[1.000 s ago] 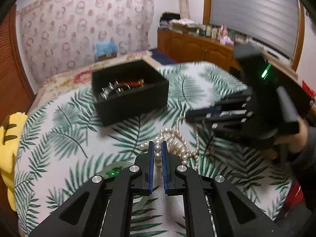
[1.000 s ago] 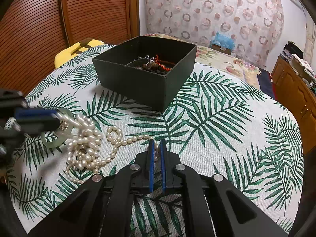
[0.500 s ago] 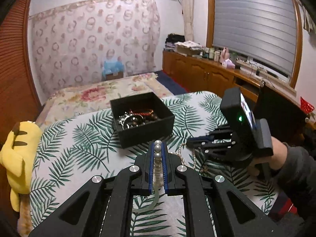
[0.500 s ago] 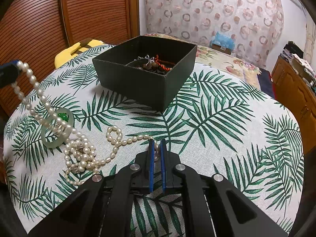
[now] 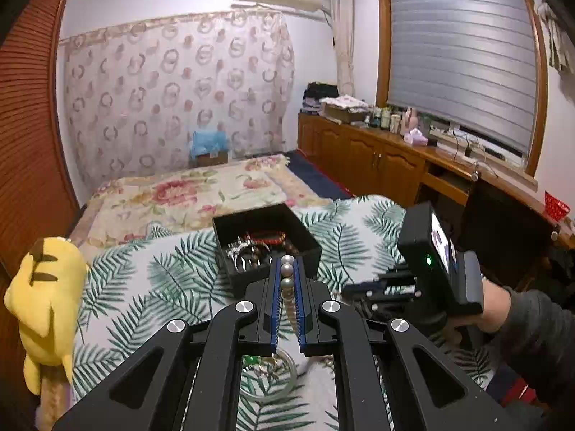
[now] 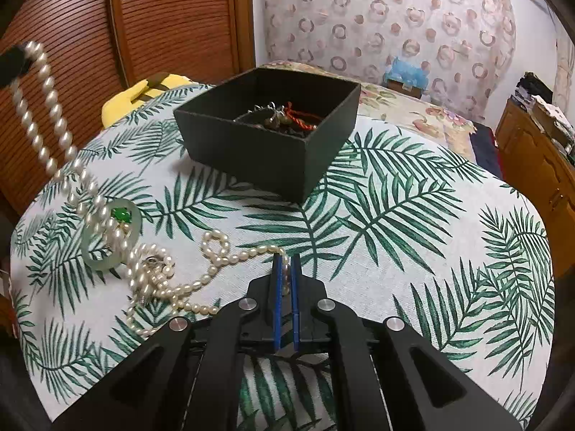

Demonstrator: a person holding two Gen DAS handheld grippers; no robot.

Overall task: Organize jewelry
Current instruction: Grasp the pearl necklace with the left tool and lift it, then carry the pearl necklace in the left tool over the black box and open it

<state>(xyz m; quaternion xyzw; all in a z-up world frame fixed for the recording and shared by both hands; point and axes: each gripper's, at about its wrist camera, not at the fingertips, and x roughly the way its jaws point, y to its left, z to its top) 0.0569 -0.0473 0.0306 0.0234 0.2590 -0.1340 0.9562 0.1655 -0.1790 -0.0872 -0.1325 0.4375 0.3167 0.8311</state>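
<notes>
My left gripper [image 5: 286, 265] is shut on a round-pearl necklace [image 5: 286, 271] and holds it high above the table; the strand [image 6: 43, 122] hangs down to the cloth in the right wrist view. My right gripper [image 6: 284, 262] is shut on a small-pearl strand [image 6: 230, 256] that lies on the leaf-print tablecloth [image 6: 395, 251]. A pale green jade ring [image 6: 107, 240] lies under the hanging pearls. A black box [image 6: 273, 133] with several jewelry pieces stands beyond. The box [image 5: 266, 244] also shows in the left wrist view.
A yellow plush toy [image 5: 46, 298] sits at the table's left edge. A bed with a floral cover [image 5: 187, 194] lies behind the table. Wooden cabinets [image 5: 377, 158] run along the right wall. A slatted wooden door [image 6: 125, 28] stands at the left.
My left gripper has risen well above the table, drawing the round-pearl necklace up off the pile. My right gripper has stayed in place, shut on the small-pearl strand.
</notes>
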